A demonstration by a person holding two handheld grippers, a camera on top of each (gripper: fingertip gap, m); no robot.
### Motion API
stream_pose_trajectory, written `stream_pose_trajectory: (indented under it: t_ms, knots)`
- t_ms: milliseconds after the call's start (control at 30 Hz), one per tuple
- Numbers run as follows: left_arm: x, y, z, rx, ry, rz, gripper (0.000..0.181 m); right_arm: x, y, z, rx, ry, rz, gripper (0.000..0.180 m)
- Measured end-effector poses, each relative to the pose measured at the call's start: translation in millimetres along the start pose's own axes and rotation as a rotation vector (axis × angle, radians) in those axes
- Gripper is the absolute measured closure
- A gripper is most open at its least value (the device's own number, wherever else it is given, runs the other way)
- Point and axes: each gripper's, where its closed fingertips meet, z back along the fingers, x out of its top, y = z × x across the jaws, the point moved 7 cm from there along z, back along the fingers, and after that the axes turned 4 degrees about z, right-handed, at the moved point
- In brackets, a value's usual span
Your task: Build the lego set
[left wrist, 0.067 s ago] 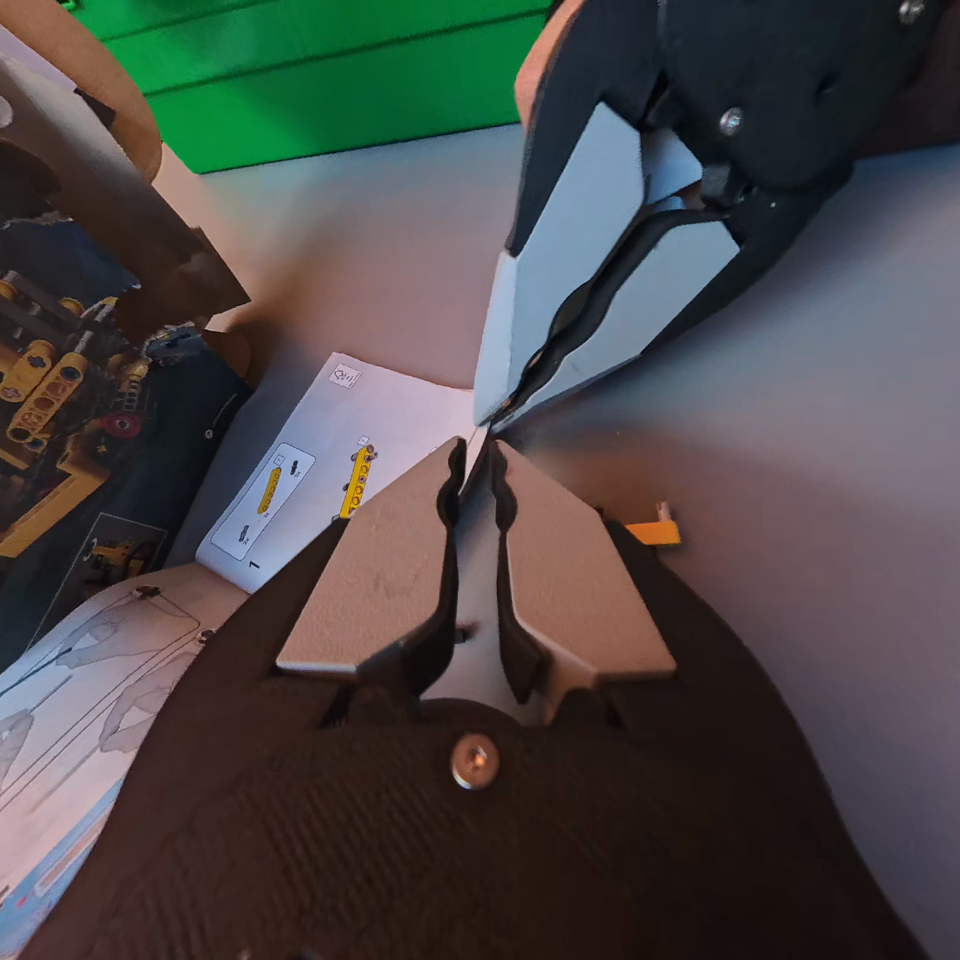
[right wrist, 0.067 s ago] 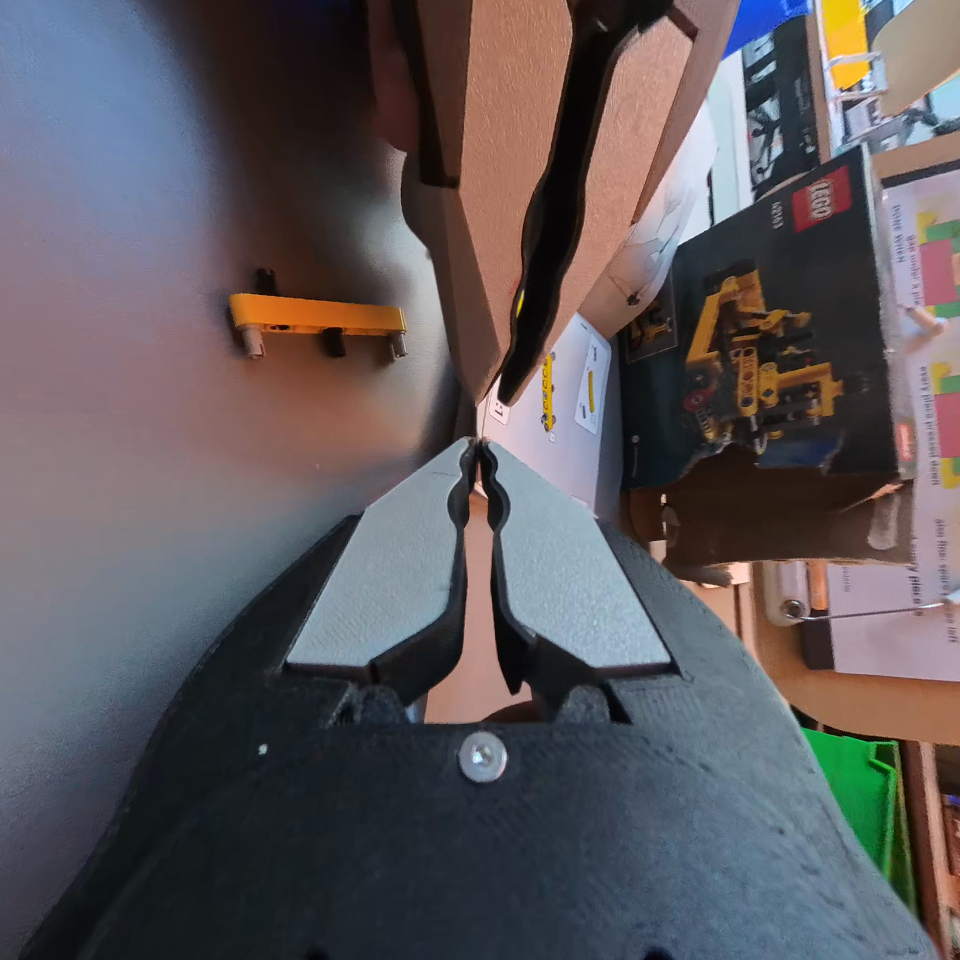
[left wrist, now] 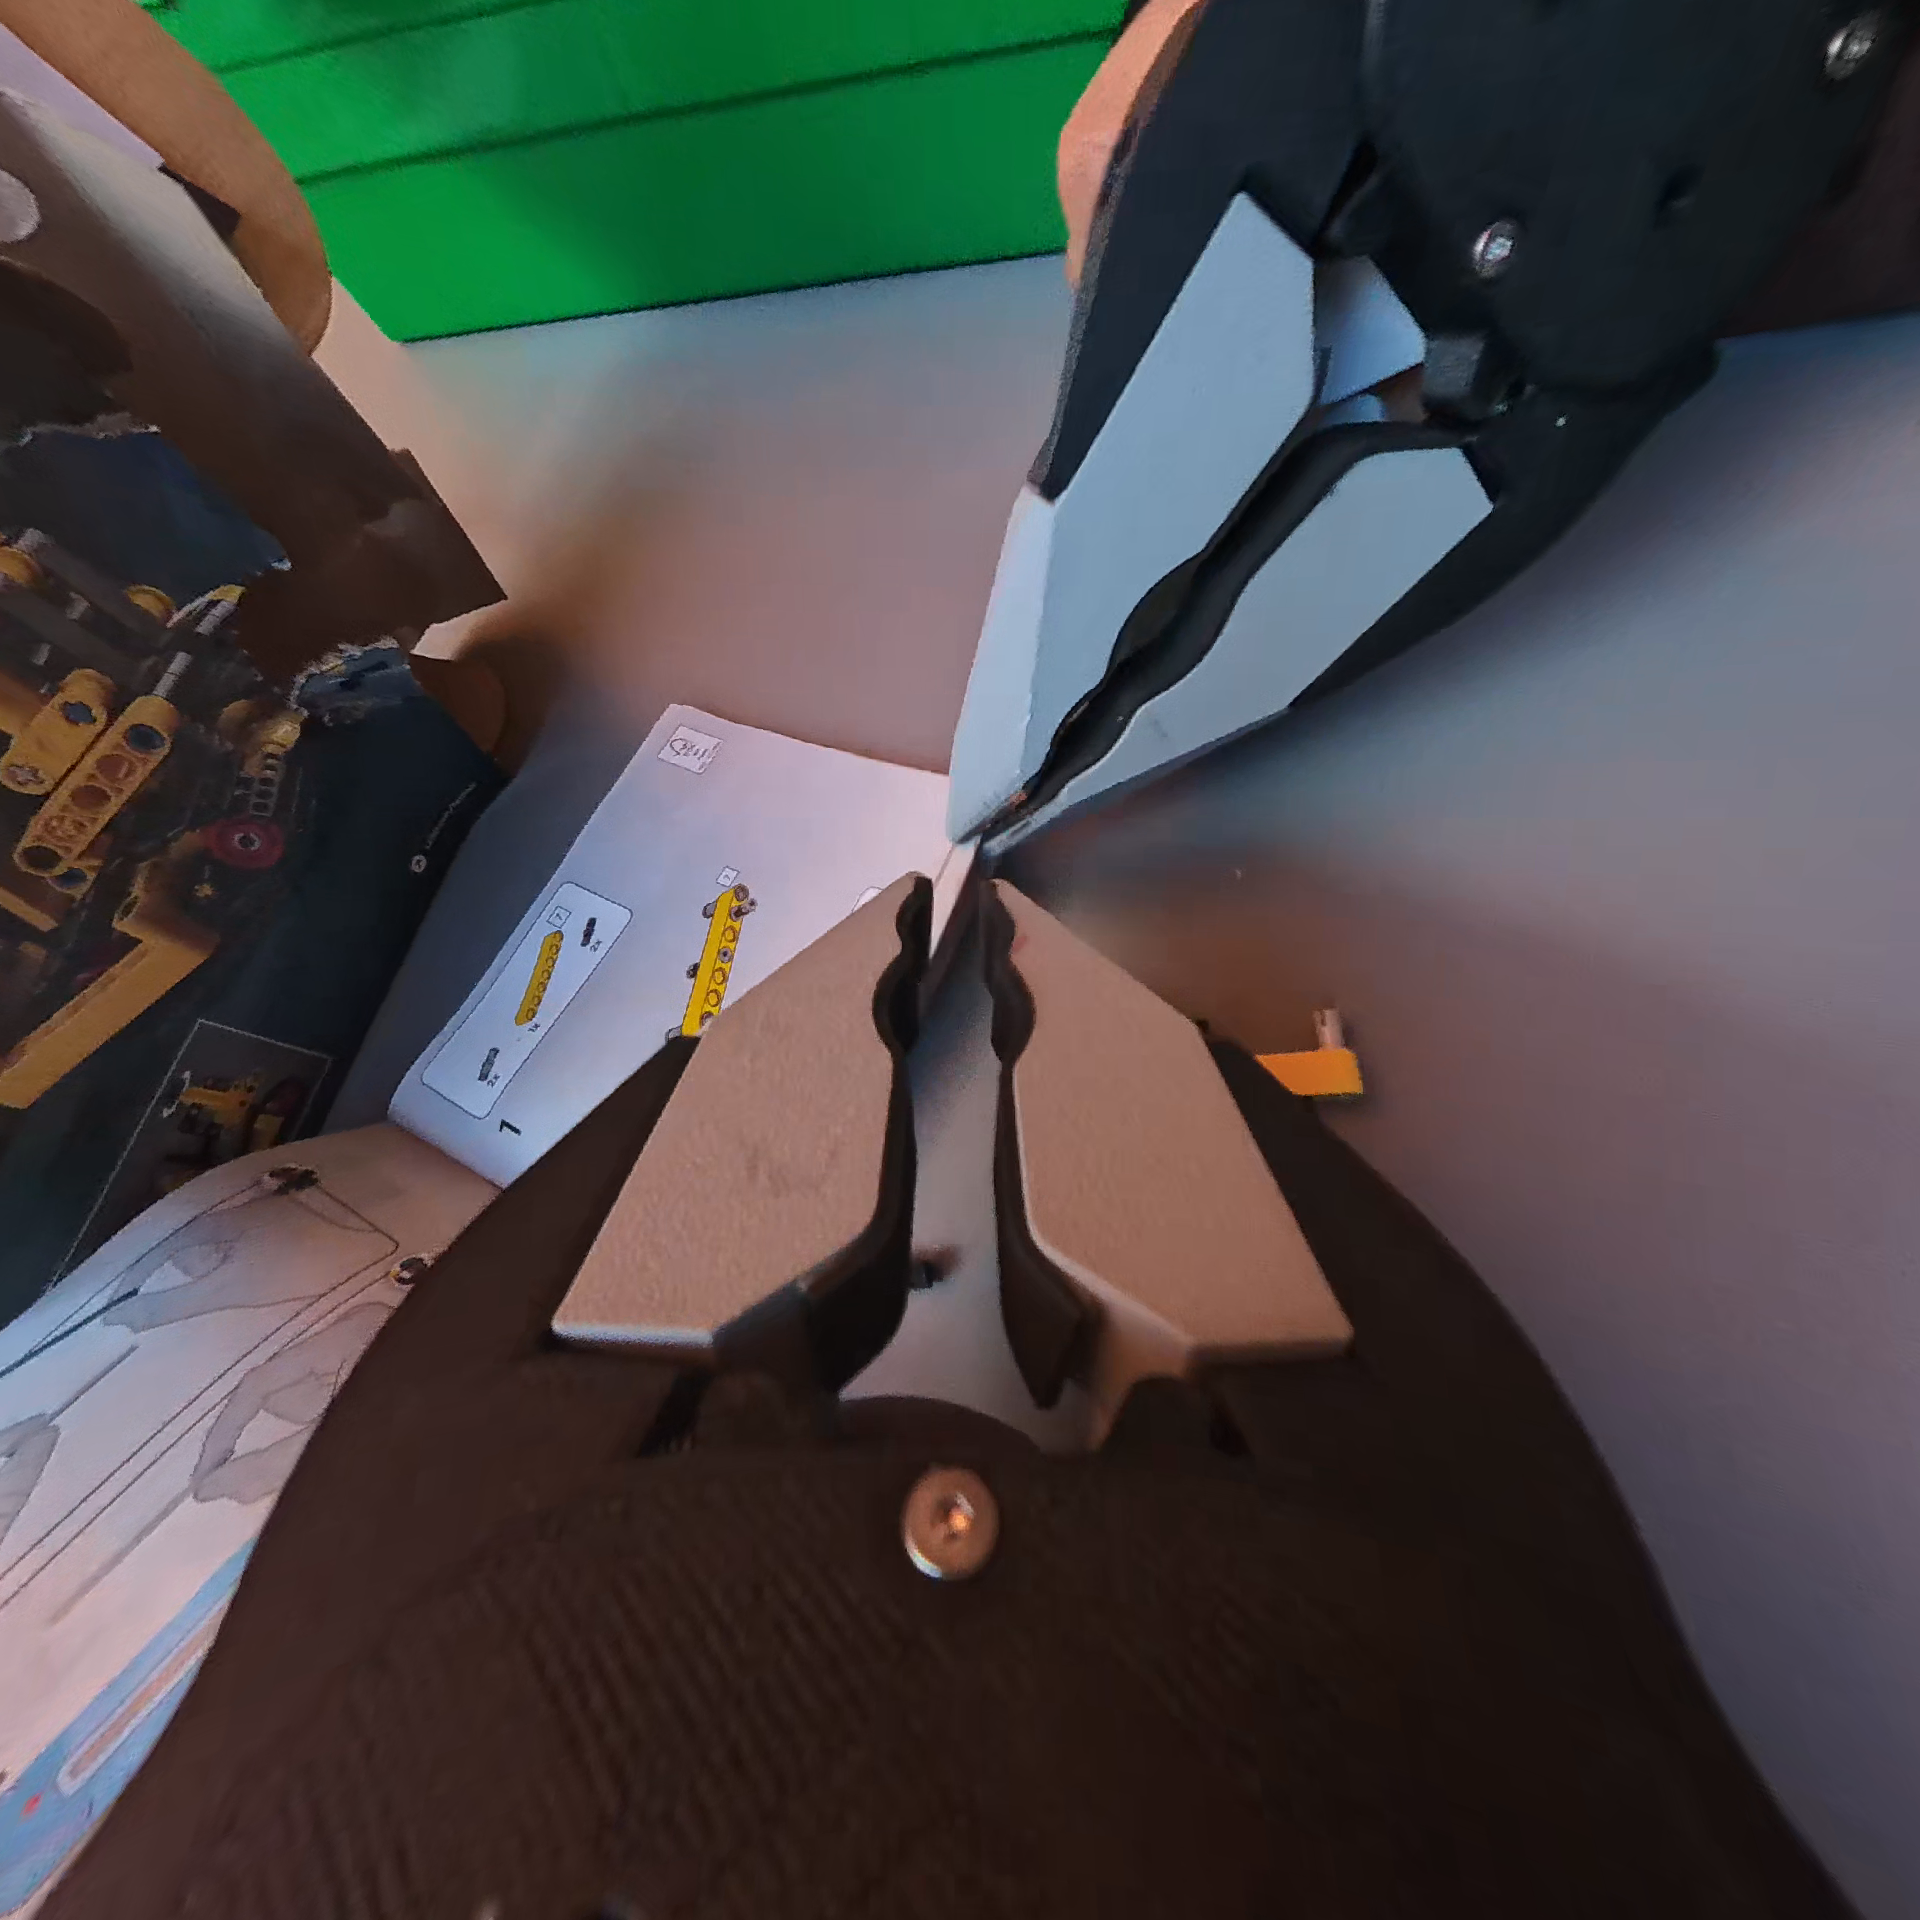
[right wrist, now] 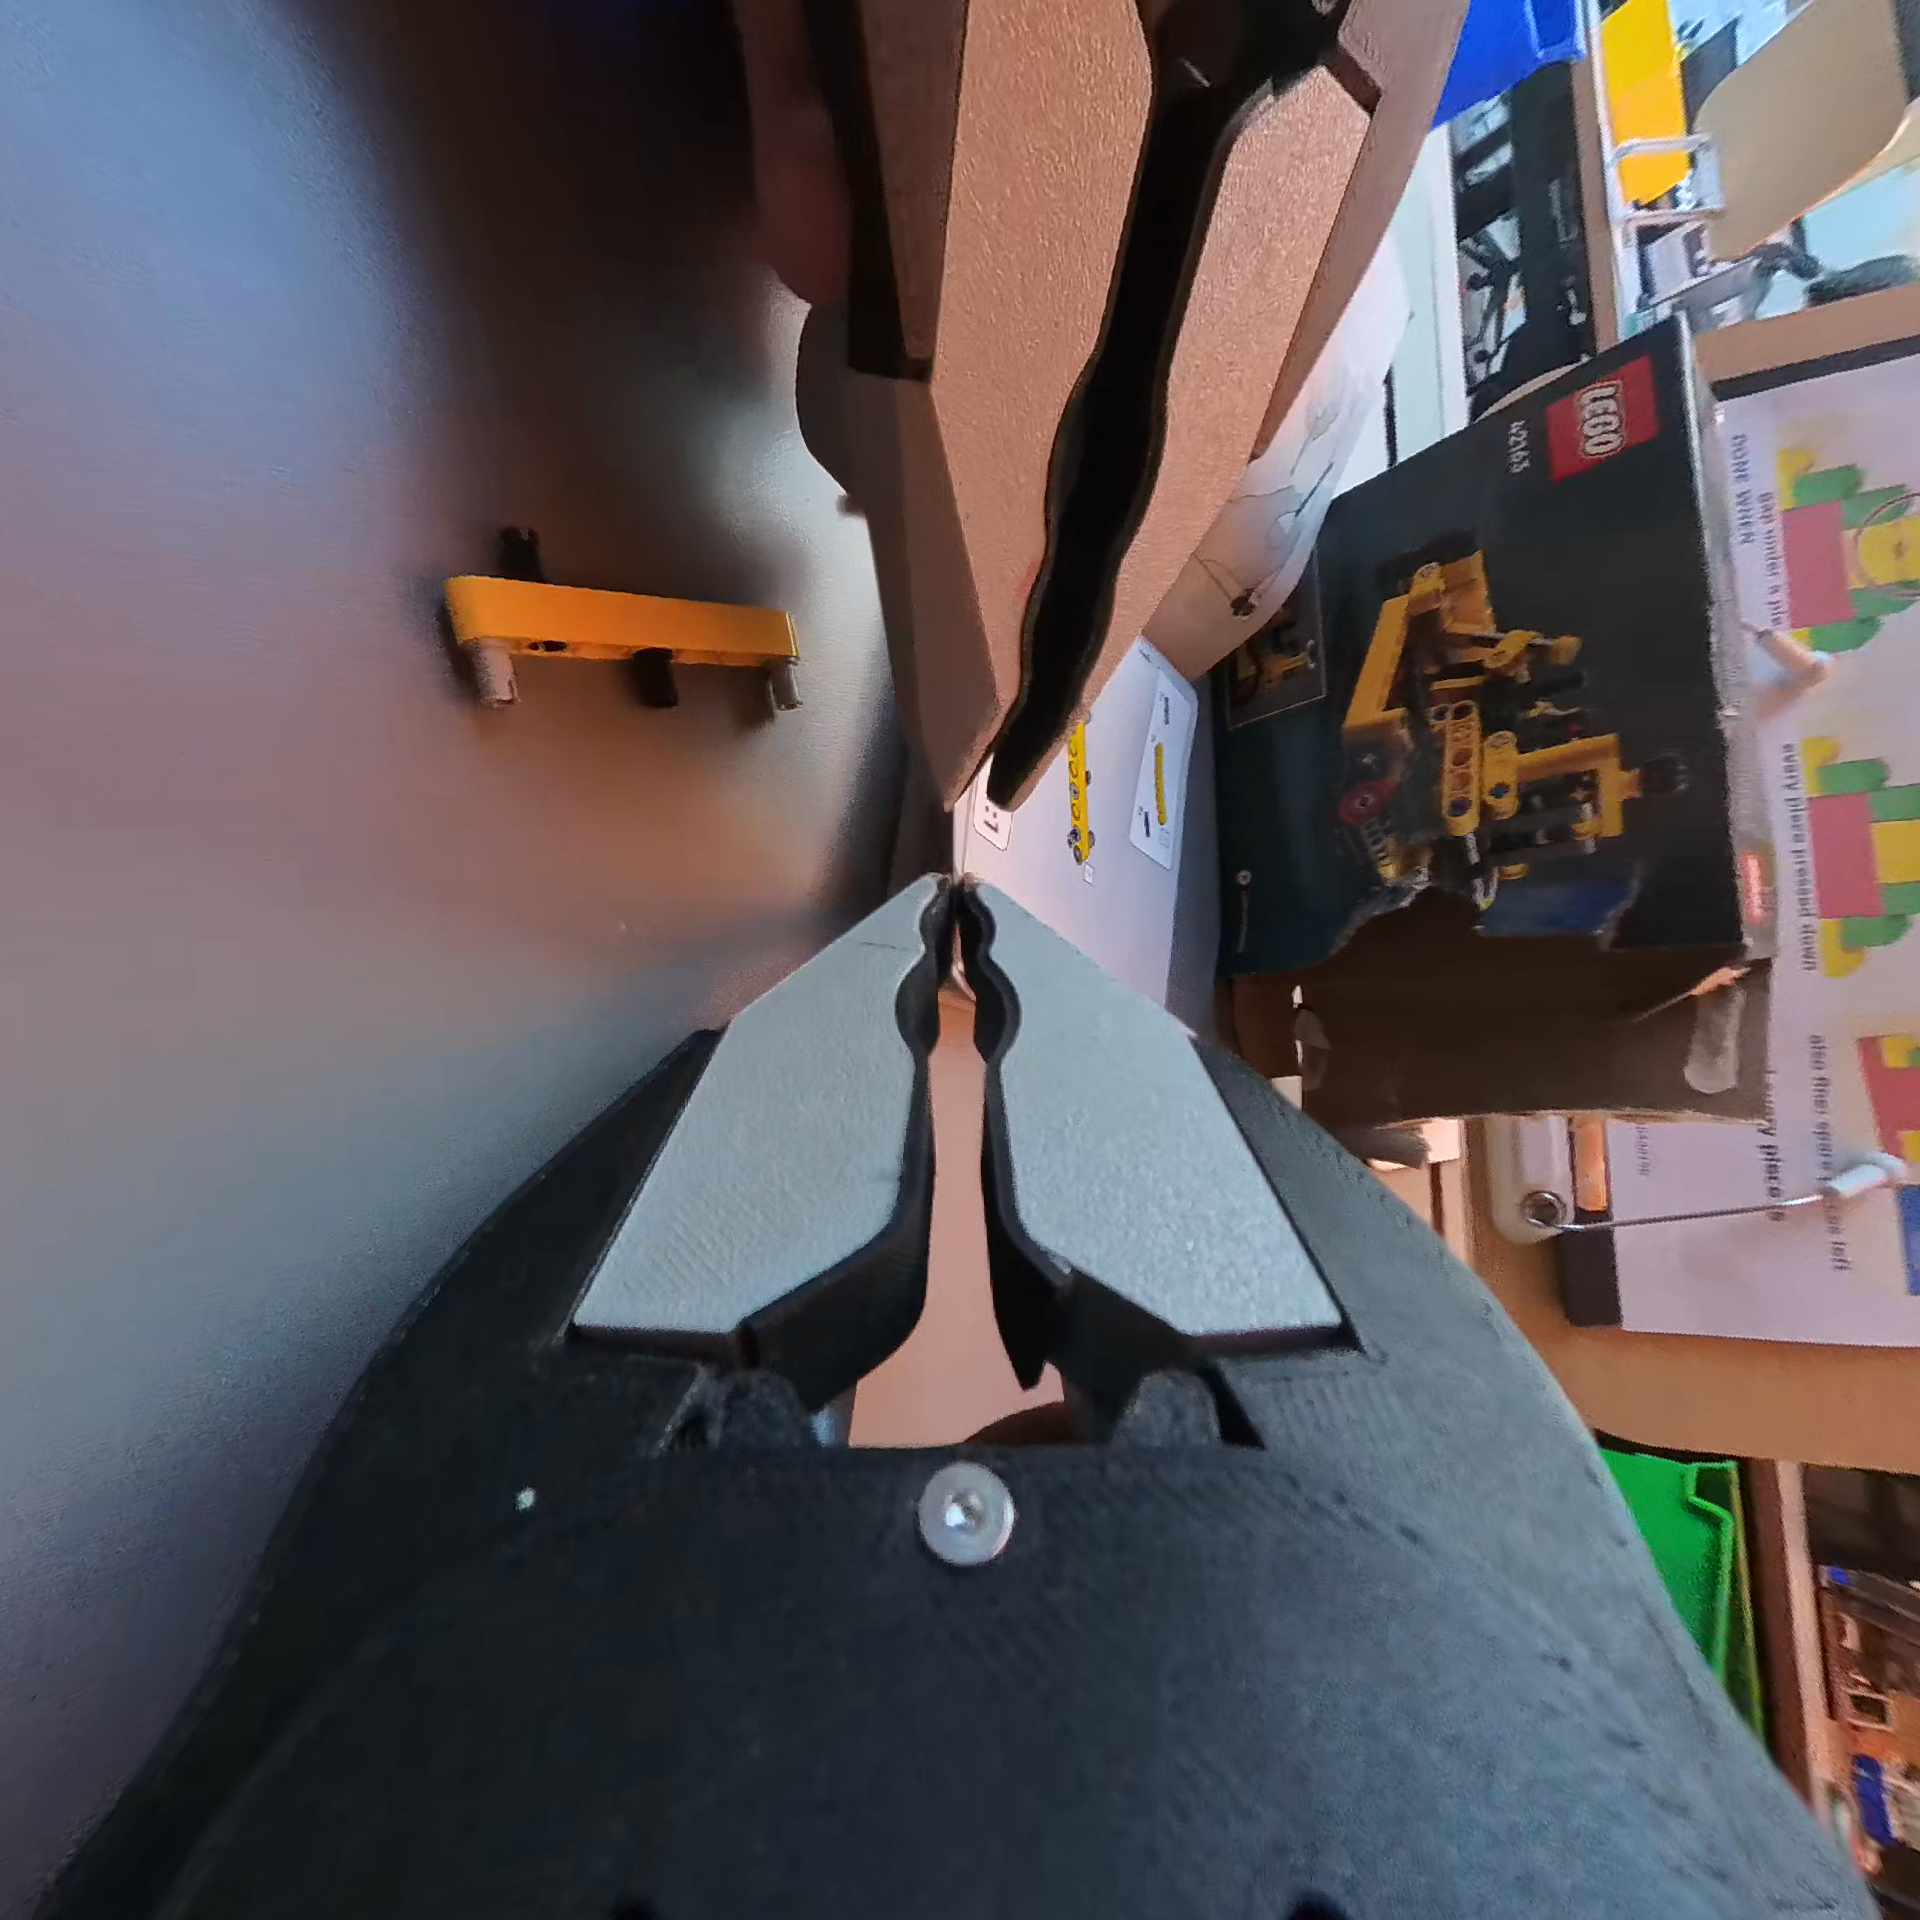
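A white instruction booklet (left wrist: 665,914) lies open on the grey table (left wrist: 1610,987); it also shows in the right wrist view (right wrist: 1164,790). One page stands up edge-on where the two grippers meet. My right gripper (right wrist: 954,885) is shut on that page's edge, and it reaches in from the upper right in the left wrist view (left wrist: 987,831). My left gripper (left wrist: 953,889) has its tips a narrow gap apart with the page edge running between them; it hangs from the top in the right wrist view (right wrist: 992,805). A yellow beam with pins (right wrist: 623,623) lies on the table, half hidden behind my left gripper (left wrist: 1311,1070).
The torn-open dark set box (right wrist: 1507,675) stands beside the booklet, at the left in the left wrist view (left wrist: 125,831). A green bin (left wrist: 675,156) stands behind. Printed sheets on a clipboard (right wrist: 1829,831) lie past the box. The grippers are tip to tip, or close to it.
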Motion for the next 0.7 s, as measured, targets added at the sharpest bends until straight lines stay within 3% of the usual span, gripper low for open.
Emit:
stream_pose_trajectory:
  t_ms: [700]
  knots:
    - [7.1, 3.8, -7.0, -0.100, -0.022, 0.170, 0.181, 2.7, -0.7, 2.1, -0.089, 0.017, 0.103, 0.180]
